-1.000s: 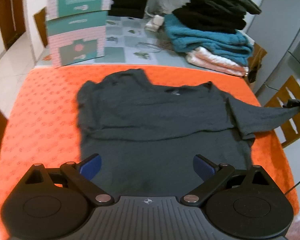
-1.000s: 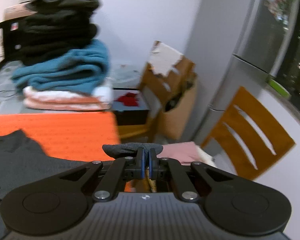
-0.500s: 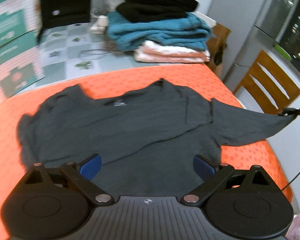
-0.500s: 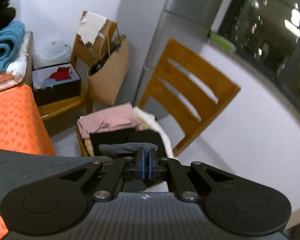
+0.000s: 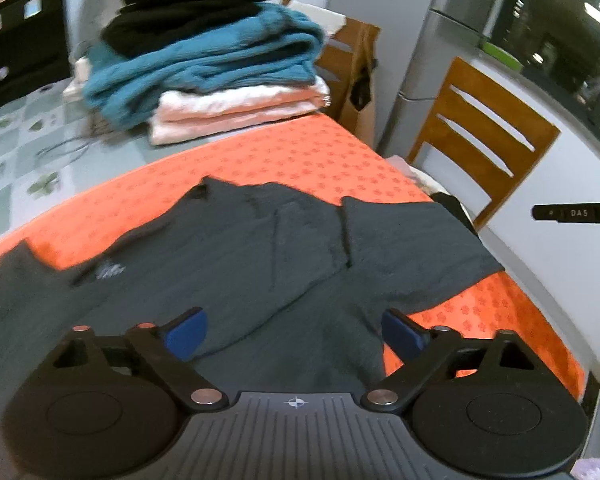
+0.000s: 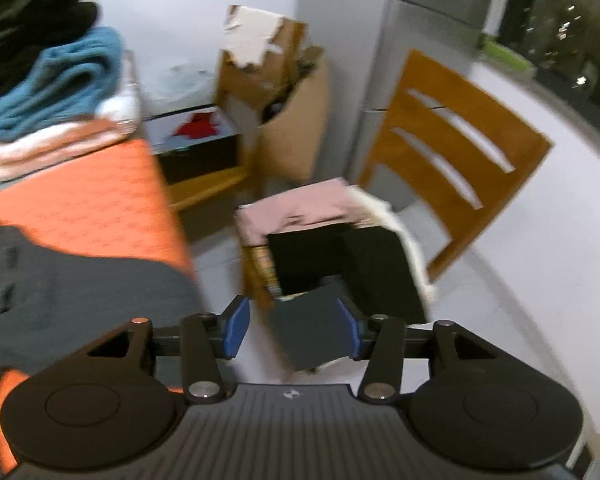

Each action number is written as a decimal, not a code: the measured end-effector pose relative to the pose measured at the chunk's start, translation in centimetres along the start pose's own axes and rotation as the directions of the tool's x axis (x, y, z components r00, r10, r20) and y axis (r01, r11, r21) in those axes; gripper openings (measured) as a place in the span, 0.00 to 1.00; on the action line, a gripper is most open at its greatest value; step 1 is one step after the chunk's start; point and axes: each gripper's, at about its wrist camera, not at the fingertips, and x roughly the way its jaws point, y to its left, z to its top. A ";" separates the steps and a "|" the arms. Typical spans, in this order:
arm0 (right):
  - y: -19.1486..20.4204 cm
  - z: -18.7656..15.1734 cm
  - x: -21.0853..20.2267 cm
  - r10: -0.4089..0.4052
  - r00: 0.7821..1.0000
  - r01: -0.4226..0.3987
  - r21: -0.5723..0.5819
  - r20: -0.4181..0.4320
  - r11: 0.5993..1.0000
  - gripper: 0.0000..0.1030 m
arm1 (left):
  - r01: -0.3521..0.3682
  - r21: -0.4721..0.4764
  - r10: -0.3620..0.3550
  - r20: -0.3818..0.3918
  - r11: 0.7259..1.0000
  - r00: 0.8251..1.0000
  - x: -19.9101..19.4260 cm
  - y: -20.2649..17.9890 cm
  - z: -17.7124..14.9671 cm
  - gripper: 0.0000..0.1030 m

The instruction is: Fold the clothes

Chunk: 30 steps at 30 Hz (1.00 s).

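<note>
A dark grey shirt (image 5: 260, 256) lies on an orange flower-print cloth (image 5: 300, 156); behind, teal (image 5: 204, 60), pink (image 5: 236, 112) and black (image 5: 196, 8) folded clothes; blue claw pads (image 5: 186, 332).

A matt dark grey knit shirt (image 5: 236, 264) is spread on a dimpled orange cloth (image 5: 300, 152). The teal sweater (image 5: 204, 56) is seen as thick and fuzzy. The chair (image 6: 452, 136) is made of smooth varnished wood, the box (image 6: 284, 120) of torn cardboard
</note>
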 end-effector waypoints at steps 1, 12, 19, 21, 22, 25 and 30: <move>0.8 -0.3 -0.2 0.024 1.000 -0.024 0.000 -0.002 1.000 0.53 | 0.000 0.015 0.000 0.003 1.000 1.000 0.4 -0.3 0.2 0.83; 8.0 -3.9 -0.9 0.232 0.970 -0.233 -0.008 -0.066 0.972 0.53 | 0.031 0.099 -0.031 -0.005 0.995 1.000 5.9 -2.3 2.8 0.48; 8.7 -4.5 -1.3 0.218 0.972 -0.220 -0.017 -0.092 0.975 0.53 | 0.012 0.133 -0.010 -0.020 0.991 1.000 9.6 -4.2 3.7 0.47; 8.2 -4.5 -1.4 0.210 0.974 -0.212 -0.014 -0.088 0.977 0.53 | -0.006 0.145 0.010 -0.031 0.989 0.999 10.4 -4.3 3.5 0.41; 7.8 -4.4 -1.4 0.206 0.975 -0.208 -0.013 -0.086 0.978 0.53 | -0.010 0.146 0.015 -0.035 0.989 0.999 10.6 -4.2 3.3 0.37; 7.1 -4.3 -1.4 0.197 0.977 -0.199 -0.012 -0.083 0.980 0.53 | -0.020 0.154 0.024 -0.023 0.988 0.999 10.7 -3.9 2.9 0.15; 6.8 -4.1 -1.5 0.190 0.978 -0.192 -0.019 -0.083 0.981 0.53 | -0.038 0.091 0.036 0.032 0.995 0.999 8.3 -2.3 3.0 0.04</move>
